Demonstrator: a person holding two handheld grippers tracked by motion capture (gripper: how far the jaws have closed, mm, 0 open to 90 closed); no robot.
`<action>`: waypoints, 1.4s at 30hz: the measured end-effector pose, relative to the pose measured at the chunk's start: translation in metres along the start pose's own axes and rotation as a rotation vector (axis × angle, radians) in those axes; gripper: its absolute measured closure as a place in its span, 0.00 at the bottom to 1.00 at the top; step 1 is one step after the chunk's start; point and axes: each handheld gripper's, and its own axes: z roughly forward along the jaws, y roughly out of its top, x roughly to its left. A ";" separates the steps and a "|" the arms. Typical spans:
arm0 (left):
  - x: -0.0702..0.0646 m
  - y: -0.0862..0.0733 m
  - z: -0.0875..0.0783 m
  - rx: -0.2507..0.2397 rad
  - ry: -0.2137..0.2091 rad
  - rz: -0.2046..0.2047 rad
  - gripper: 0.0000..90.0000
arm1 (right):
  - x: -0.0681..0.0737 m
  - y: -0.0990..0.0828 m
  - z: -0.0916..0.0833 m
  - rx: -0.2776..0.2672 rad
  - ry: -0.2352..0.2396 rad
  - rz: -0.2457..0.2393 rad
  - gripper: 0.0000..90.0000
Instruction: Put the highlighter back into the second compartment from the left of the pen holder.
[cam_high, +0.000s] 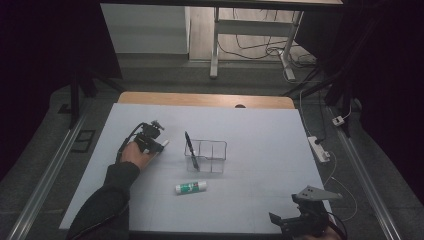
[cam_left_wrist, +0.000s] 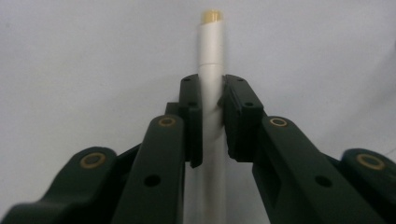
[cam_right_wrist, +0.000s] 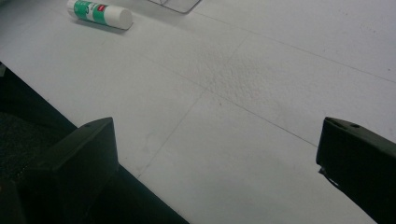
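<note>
L tool (cam_left_wrist: 211, 116) is clamped on the white pen (cam_left_wrist: 211, 70), pads gripping mid-barrel, pen lying at the worktop (cam_high: 260, 130) left of the wire organizer (cam_high: 207, 156). Grip's narrow on a round barrel, so it may roll or pivot when you lift. Watch the black pen (cam_high: 190, 150) already leaning in there. R tool (cam_right_wrist: 215, 154) jaws apart, idle near edge, glue stick (cam_high: 191, 187) nearby.

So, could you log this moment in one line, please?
left gripper: shut on white pen | right gripper: open, idle | glue stick: on table
</note>
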 end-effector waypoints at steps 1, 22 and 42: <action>0.000 0.001 0.000 0.005 -0.001 -0.007 0.87 | 0.000 0.000 0.000 0.001 -0.001 0.000 0.00; -0.002 -0.014 -0.046 -0.242 -0.138 0.022 0.87 | -0.001 0.000 0.000 0.000 0.000 0.006 0.00; -0.027 -0.035 -0.103 -0.407 -0.233 0.085 0.87 | 0.000 0.000 0.000 -0.002 -0.008 0.007 0.00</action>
